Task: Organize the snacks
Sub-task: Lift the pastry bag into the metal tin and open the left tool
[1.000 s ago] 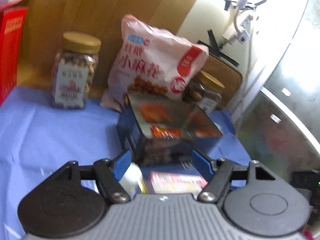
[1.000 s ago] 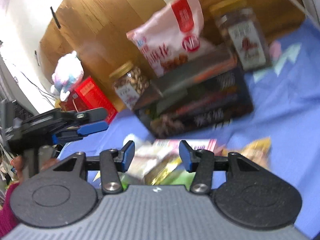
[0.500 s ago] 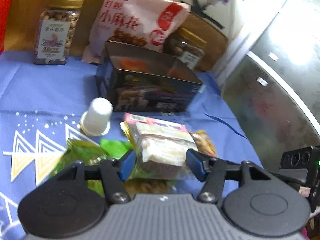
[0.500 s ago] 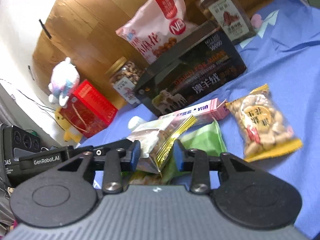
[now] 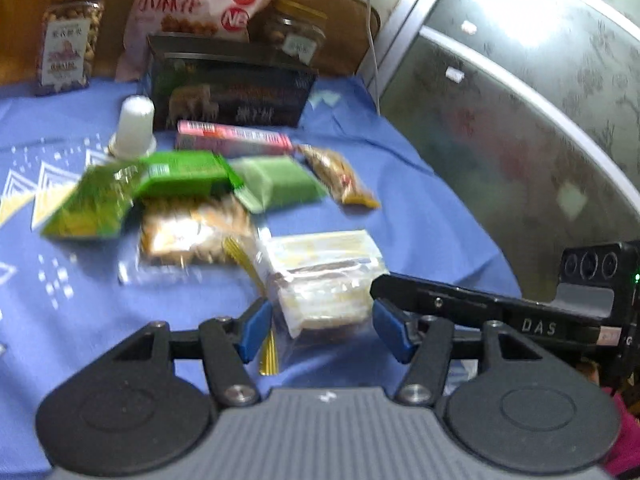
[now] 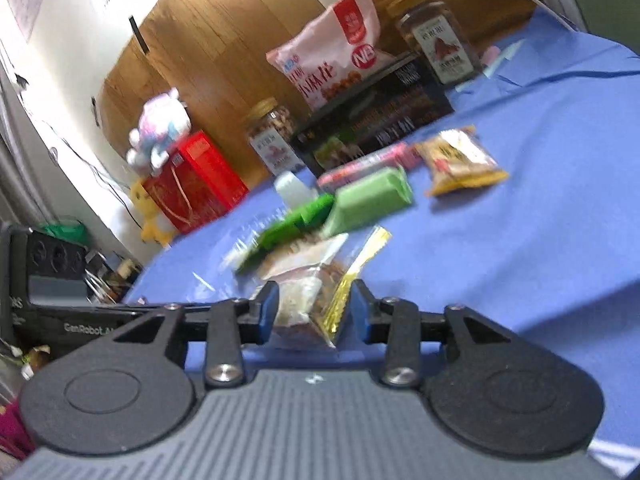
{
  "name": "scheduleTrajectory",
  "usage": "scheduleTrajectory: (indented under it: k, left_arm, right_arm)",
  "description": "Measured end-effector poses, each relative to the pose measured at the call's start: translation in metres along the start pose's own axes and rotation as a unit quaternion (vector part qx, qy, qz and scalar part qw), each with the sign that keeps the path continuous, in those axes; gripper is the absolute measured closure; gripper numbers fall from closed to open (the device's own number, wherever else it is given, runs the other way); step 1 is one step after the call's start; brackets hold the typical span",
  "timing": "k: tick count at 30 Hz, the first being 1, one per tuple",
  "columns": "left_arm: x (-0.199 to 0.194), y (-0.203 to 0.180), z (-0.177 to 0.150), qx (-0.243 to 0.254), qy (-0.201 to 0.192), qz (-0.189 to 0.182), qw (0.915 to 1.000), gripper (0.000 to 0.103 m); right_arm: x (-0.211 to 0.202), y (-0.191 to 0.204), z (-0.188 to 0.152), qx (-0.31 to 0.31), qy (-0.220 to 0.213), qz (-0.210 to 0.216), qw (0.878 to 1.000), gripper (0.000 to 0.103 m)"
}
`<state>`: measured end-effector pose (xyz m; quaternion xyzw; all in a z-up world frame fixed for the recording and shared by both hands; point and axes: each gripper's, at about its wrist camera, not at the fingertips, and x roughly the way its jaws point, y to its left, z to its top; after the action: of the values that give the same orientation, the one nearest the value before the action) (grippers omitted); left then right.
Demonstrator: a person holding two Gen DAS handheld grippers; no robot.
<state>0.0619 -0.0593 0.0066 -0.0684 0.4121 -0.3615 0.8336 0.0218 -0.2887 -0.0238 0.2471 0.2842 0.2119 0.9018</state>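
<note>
My right gripper [image 6: 313, 312] is shut on a clear snack packet with a gold edge [image 6: 308, 292], held just above the blue cloth. The same packet [image 5: 324, 280] sits between the open blue pads of my left gripper [image 5: 323, 330], which do not touch it. The right gripper's body [image 5: 500, 316] shows at the right of the left wrist view. Small snacks lie behind: green packets [image 5: 184, 176], a green bar [image 6: 370, 198], a peanut packet [image 6: 460, 160], a pink box [image 5: 234, 140] and a biscuit packet [image 5: 192, 232].
At the back stand a dark box [image 5: 232, 92], a pink bag [image 5: 200, 4], two nut jars [image 5: 68, 40] [image 6: 438, 40] and a white cup [image 5: 134, 126]. A red box [image 6: 196, 184] with a plush toy sits far left. The cloth's edge [image 5: 460, 216] drops off to the right.
Both grippers have pulled back toward the near side of the table with the clear packet. The snack pile and the dark box now lie farther away.
</note>
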Motion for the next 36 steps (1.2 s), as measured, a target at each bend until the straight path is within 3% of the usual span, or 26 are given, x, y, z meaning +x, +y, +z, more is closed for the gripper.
scheduleTrajectory:
  k: [6,10,17,21,29,36]
  left_arm:
    - [-0.023,0.007,0.002,-0.017,-0.023,-0.011,0.9995,0.044]
    - [-0.014,0.014,0.011,-0.049,-0.003,-0.023,0.9985,0.044]
    - [0.021,0.008,0.012,-0.040,0.041,-0.011,0.9983,0.044]
    - [0.027,-0.002,0.008,-0.024,0.045,-0.018,0.9985,0.047]
    - [0.008,-0.017,0.030,0.011,0.019,-0.020,0.9996,0.047]
    - [0.010,-0.015,0.110,0.047,-0.037,0.009,0.9982,0.045]
  right_arm:
    - [-0.014,0.016,-0.020,-0.105,-0.004,-0.043,0.994,0.028]
    - [-0.009,0.017,-0.027,-0.139,0.001,-0.060,0.988,0.028]
    - [0.015,0.019,-0.027,-0.190,0.016,-0.093,0.977,0.029]
    - [0.022,0.030,-0.034,-0.227,0.016,-0.094,0.969,0.043]
    - [0.011,0.040,-0.018,-0.243,-0.015,-0.086,0.966,0.044]
    - [0.035,0.042,0.057,-0.277,-0.053,-0.081,0.956,0.044]
